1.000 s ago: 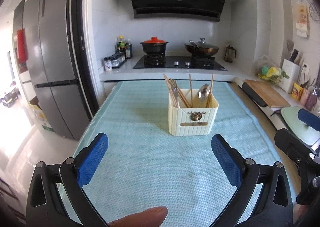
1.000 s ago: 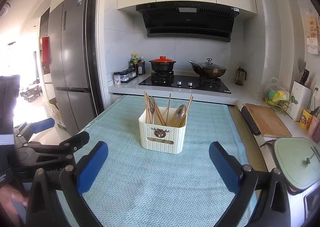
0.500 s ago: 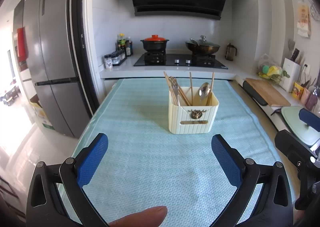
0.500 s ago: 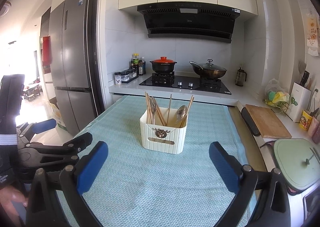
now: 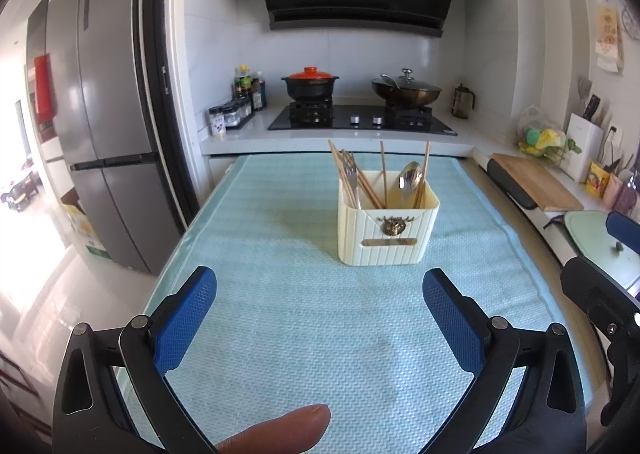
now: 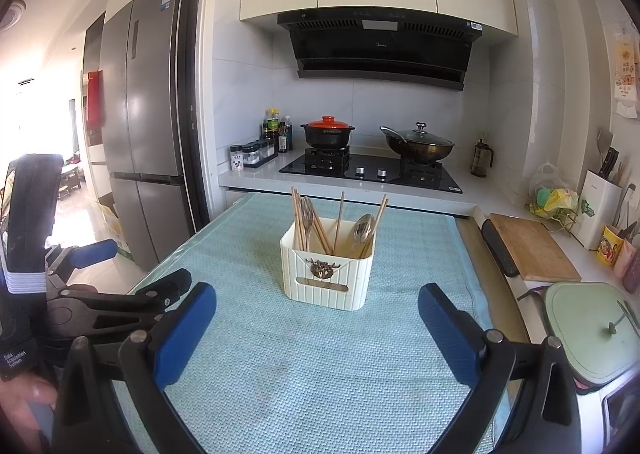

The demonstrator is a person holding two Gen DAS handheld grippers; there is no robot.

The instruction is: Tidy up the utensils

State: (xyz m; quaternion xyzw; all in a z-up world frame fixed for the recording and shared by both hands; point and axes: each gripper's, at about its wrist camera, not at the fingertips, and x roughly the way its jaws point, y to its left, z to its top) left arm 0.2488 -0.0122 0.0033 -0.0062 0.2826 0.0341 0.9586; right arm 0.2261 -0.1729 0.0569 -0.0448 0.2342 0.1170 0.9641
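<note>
A cream ribbed utensil holder (image 5: 386,232) (image 6: 328,274) stands upright on the light-blue mat (image 5: 280,254) (image 6: 320,374). Inside it stand several wooden chopsticks (image 5: 362,182) (image 6: 316,222), a metal fork (image 5: 350,174) (image 6: 306,220) and a metal spoon (image 5: 410,178) (image 6: 362,228). My left gripper (image 5: 319,312) hovers open over the near part of the mat, well short of the holder, with nothing between its blue pads. My right gripper (image 6: 317,328) is open too, empty, likewise back from the holder. The left gripper (image 6: 120,294) shows at the left edge of the right wrist view.
Behind the mat runs a counter with a stove (image 5: 360,120), a red-lidded pot (image 5: 310,84) and a lidded wok (image 5: 406,88). A wooden cutting board (image 6: 528,250) and green lidded pan (image 6: 592,330) lie to the right. A grey fridge (image 5: 104,126) stands left. A fingertip (image 5: 280,430) shows below.
Both views have drifted slightly, so the holder sits a little higher in frame. Both grippers stay open and empty; nothing on the mat has moved.
</note>
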